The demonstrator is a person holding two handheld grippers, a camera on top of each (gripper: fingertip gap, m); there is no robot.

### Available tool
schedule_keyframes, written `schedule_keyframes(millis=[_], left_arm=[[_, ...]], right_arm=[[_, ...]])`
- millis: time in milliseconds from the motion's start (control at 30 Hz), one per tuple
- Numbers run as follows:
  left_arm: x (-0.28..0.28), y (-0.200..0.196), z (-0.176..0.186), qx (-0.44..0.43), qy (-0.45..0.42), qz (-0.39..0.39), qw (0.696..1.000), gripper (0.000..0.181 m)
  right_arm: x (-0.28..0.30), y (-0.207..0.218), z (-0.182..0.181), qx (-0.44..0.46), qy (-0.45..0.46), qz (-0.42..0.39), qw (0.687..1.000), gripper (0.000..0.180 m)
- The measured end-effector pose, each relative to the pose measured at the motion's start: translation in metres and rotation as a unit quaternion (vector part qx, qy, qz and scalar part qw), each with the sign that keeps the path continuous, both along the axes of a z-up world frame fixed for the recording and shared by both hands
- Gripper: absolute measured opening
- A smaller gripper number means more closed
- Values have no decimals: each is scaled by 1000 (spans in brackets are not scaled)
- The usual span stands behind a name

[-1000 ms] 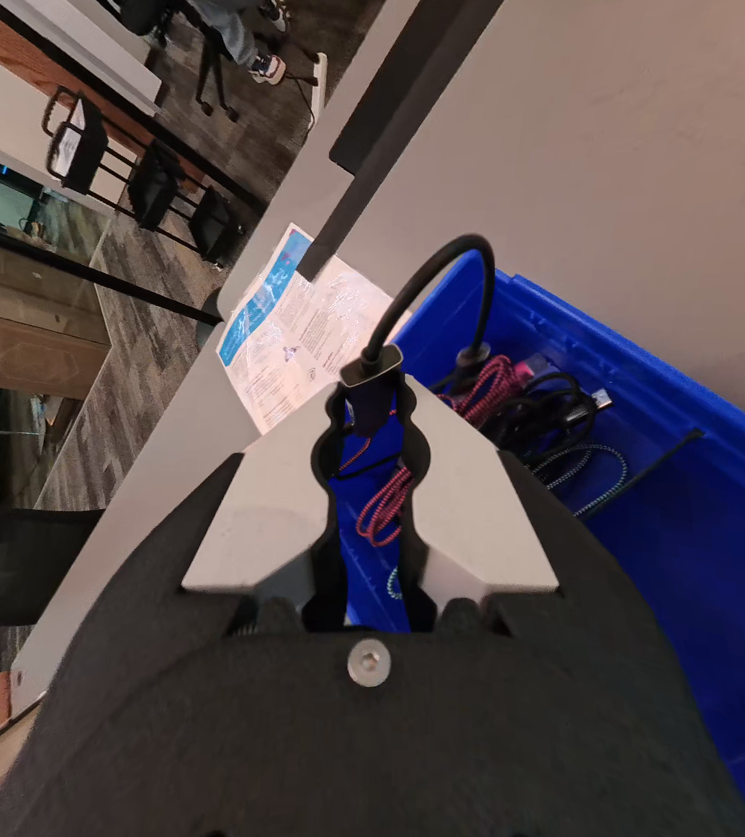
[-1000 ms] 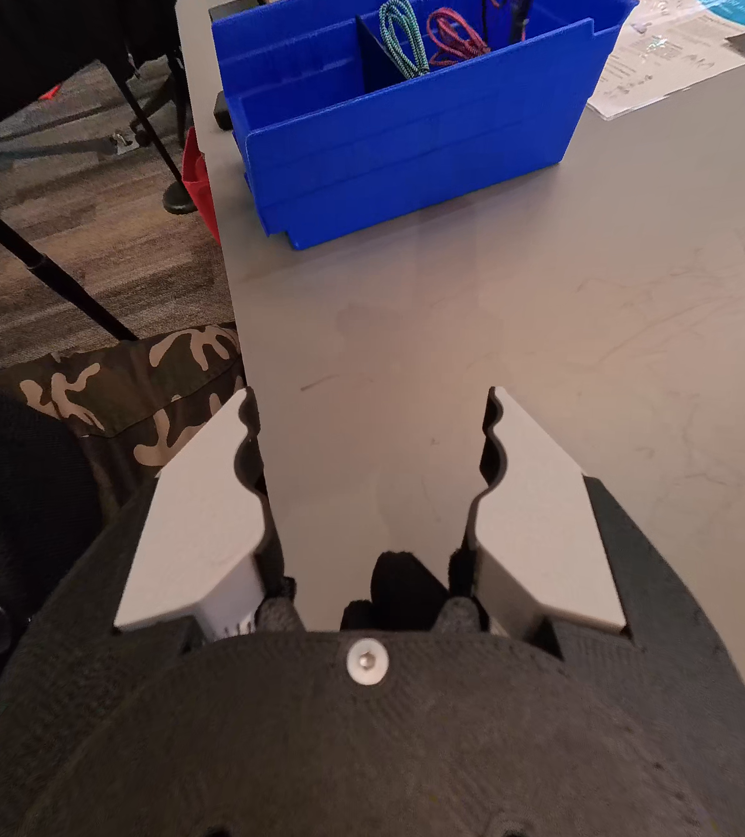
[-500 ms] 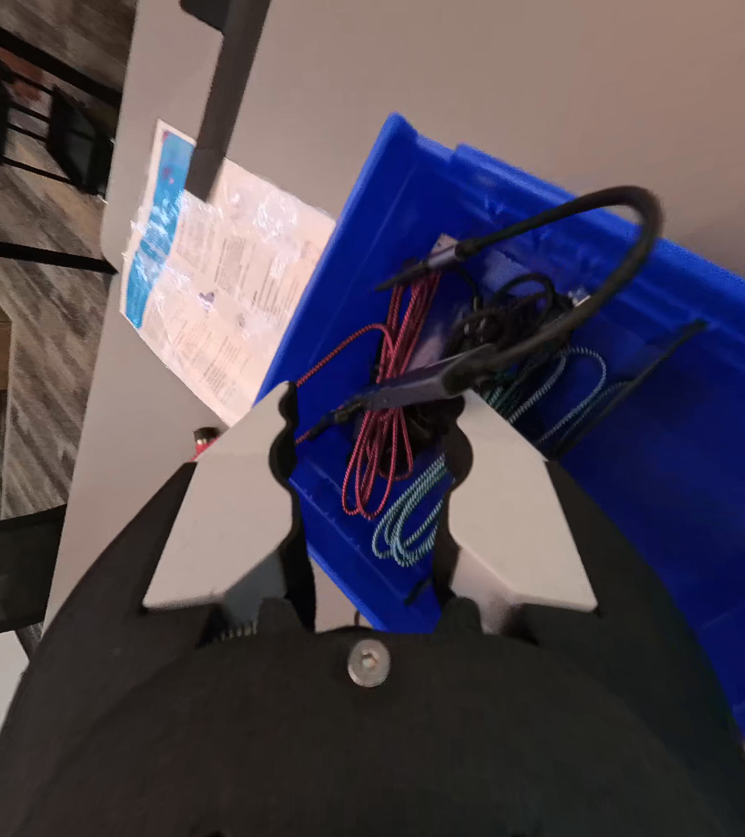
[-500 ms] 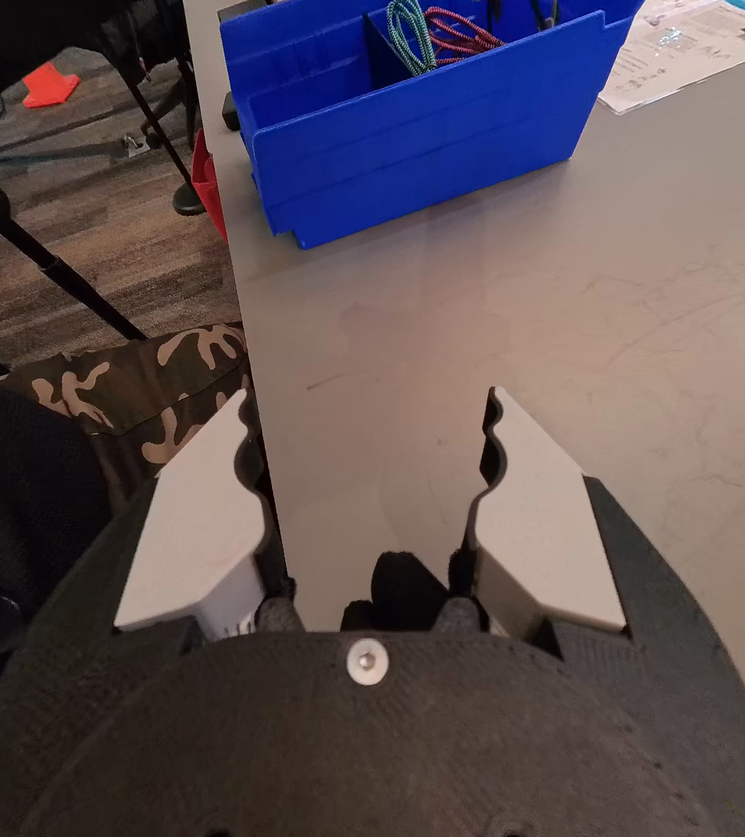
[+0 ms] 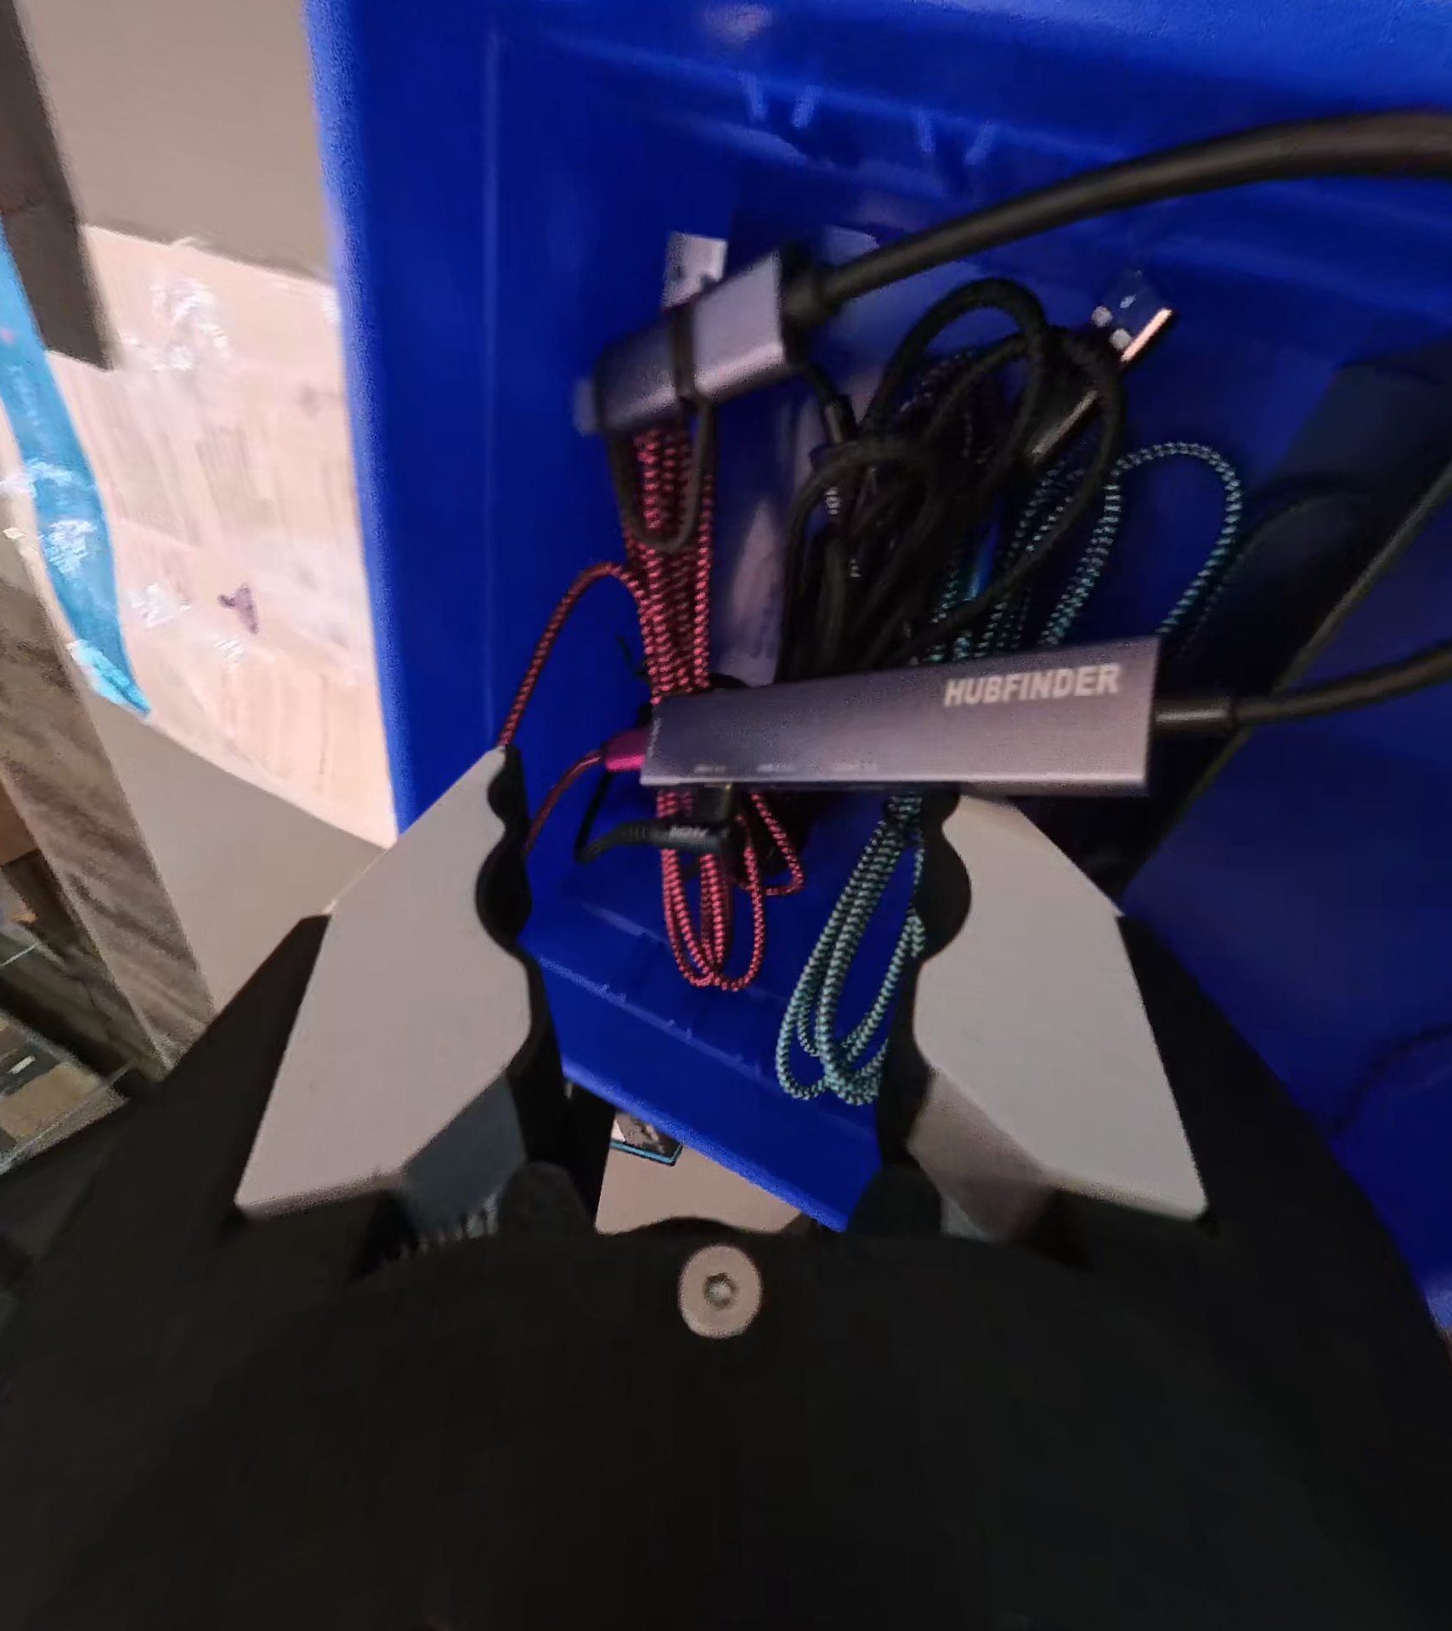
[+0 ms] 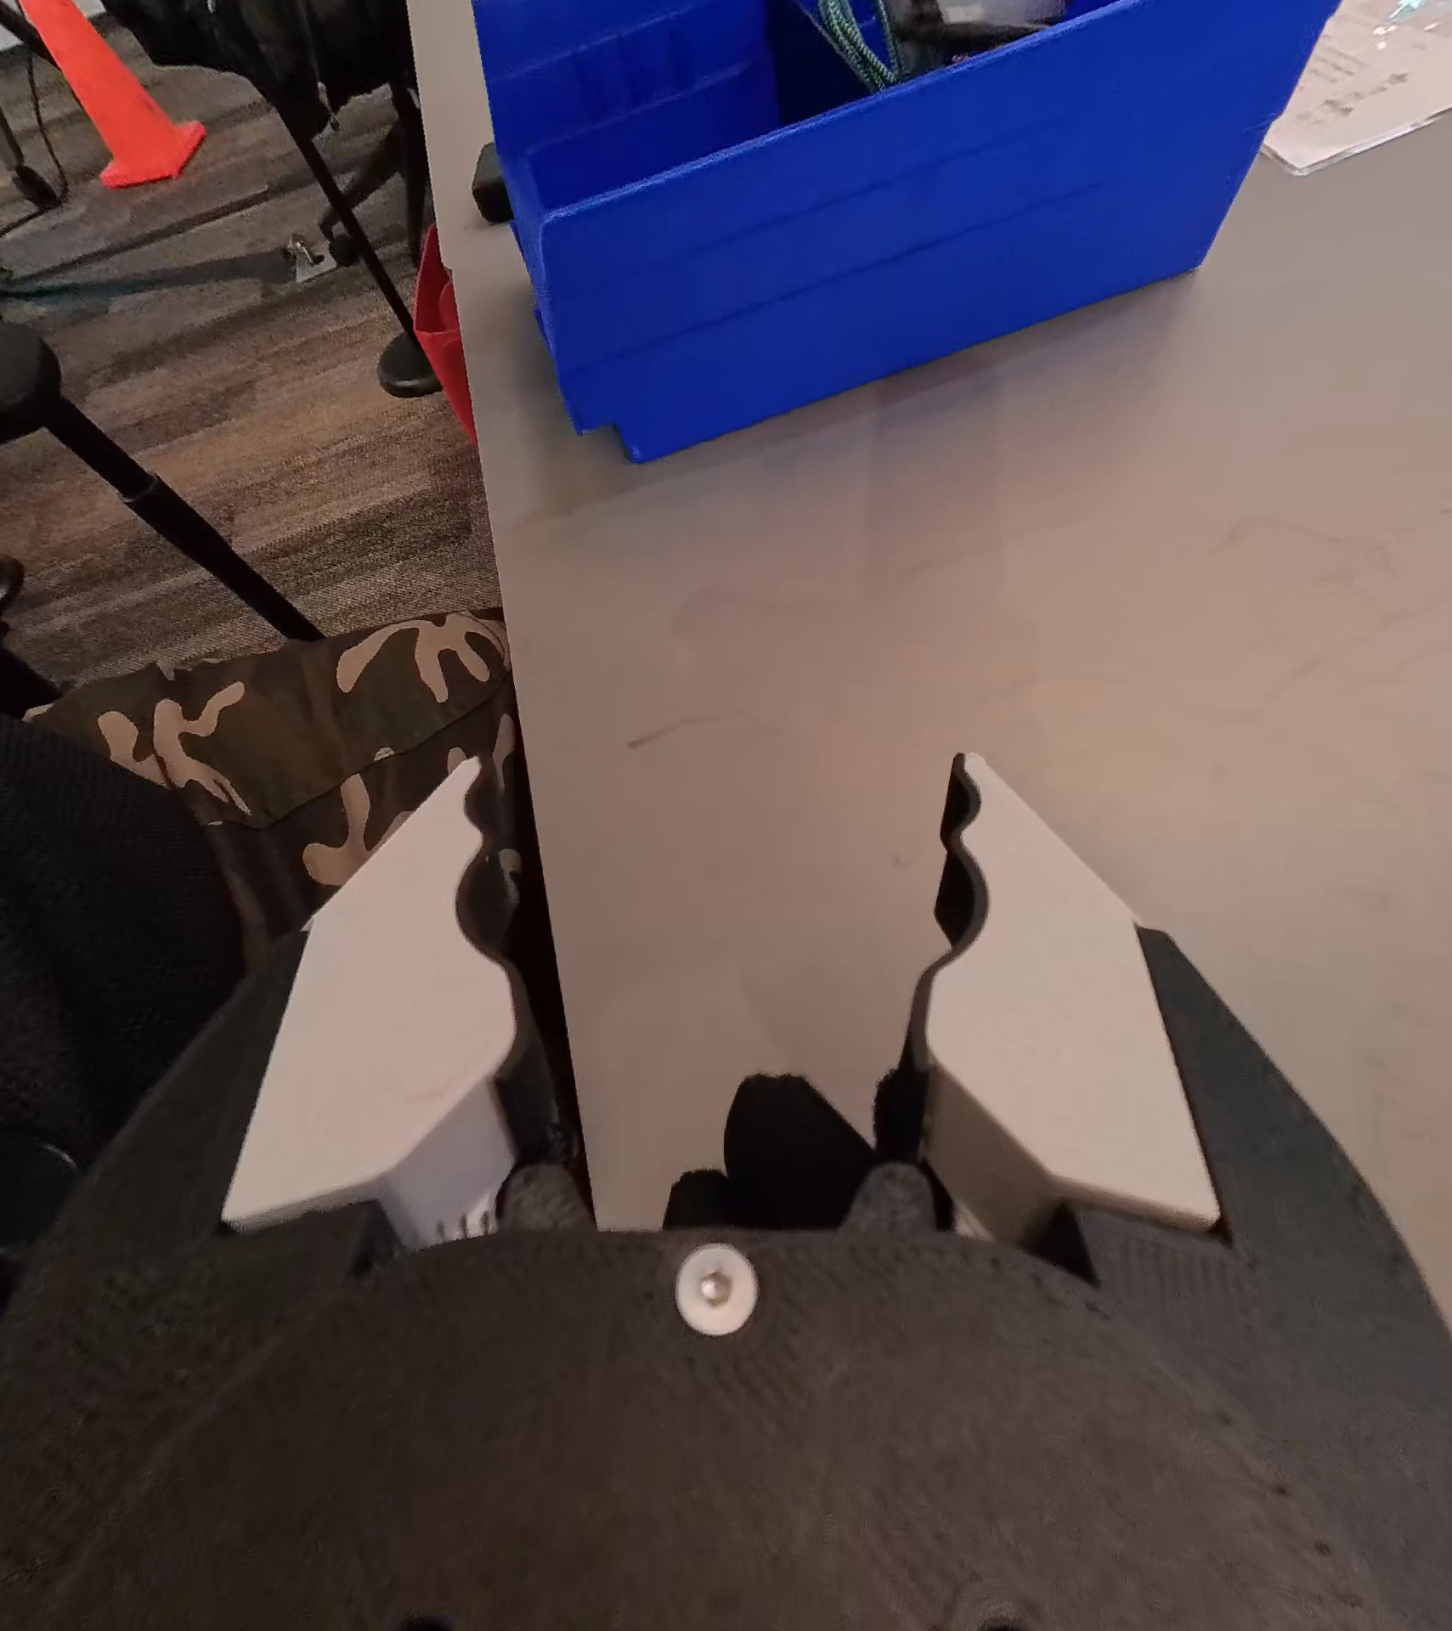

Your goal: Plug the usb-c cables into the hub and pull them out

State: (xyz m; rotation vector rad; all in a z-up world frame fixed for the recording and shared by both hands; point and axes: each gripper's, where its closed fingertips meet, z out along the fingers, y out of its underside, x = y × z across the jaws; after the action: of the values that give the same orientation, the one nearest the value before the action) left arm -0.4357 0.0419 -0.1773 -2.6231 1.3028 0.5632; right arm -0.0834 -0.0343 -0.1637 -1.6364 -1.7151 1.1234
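The grey hub [image 5: 899,725] lies inside the blue bin [image 5: 475,424], on top of the coiled red [image 5: 704,883], black [image 5: 899,494] and teal [image 5: 846,988] cables. The left hand-held gripper [image 5: 731,812] hangs just above the bin, its jaws apart and holding nothing. The right hand-held gripper [image 6: 713,794] is also spread and empty, over the counter [image 6: 1057,618], well apart from the bin. Whether any cable sits in a hub port I cannot tell. I judge the task either finished or not begun.

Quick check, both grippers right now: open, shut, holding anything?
Left gripper: open, empty, over the blue bin; the hub lies just beyond its fingertips.
Right gripper: open, empty, above the grey table.
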Motion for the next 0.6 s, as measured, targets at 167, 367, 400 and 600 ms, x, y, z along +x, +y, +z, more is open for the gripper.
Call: schedule_keyframes(millis=[167, 367, 400, 600], left_arm=[[5, -8, -23, -86, -23, 4, 996, 74], [8, -6, -33, -126, -104, 46, 985, 80], [8, -5, -33, -133, -118, 56, 983, 81], [14, 3, -34, -145, -187, 102, 966, 83]], right_arm=[[1, 3, -1, -10, 1, -3, 1000, 98], [1, 0, -3, -16, -1, 5, 1000, 97], [1, 0, -4, -18, -1, 5, 1000, 97], [2, 1, -5, -22, -2, 7, 1000, 97]])
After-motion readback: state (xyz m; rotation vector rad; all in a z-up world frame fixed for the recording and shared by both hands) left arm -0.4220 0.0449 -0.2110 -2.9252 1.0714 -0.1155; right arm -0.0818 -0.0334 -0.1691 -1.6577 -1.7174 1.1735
